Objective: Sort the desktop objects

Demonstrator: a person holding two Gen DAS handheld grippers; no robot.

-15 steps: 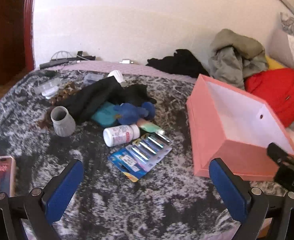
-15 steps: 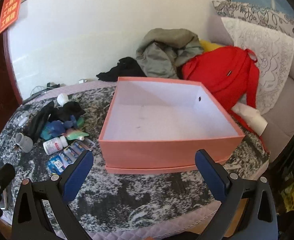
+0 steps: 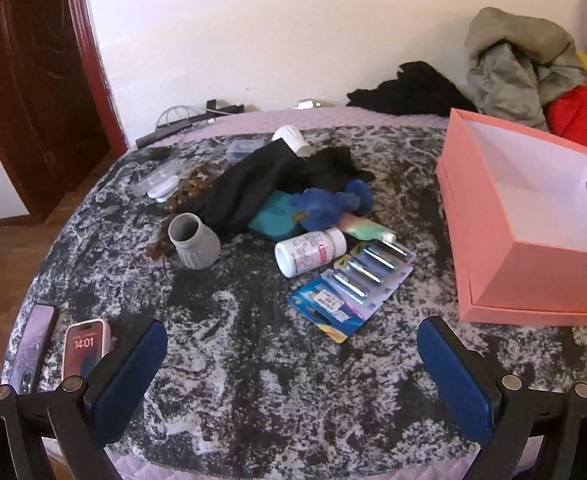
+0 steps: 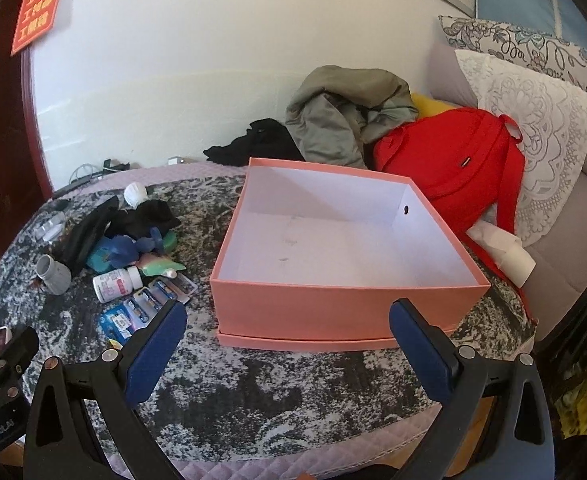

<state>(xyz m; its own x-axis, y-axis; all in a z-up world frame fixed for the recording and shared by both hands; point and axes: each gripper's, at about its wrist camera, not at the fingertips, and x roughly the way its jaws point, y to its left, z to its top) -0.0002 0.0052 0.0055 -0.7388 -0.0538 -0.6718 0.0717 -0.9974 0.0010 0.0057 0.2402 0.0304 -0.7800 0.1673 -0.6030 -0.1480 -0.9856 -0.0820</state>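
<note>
**Legible markings on the bed**

Phone (image 3: 83, 354), screen lit: "14:01".
Battery pack (image 3: 351, 290): price sticker, figures too small to read.
White pill bottle (image 3: 309, 252): label print illegible.
Red wall sign (image 4: 39, 4): yellow characters, blurred.

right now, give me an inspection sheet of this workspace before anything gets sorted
surface: round table under a grey-black mottled cloth.
job's things: pink box open, nothing seen inside; pill bottle on its side beside the battery pack; grey cup upright.
clutter: black cloth draped over a blue plush; two phones at the near left edge.
grippers: left claw and right claw open, holding nothing.
cables: white cord by the wall.
surroundings: red backpack, grey jacket.
</note>
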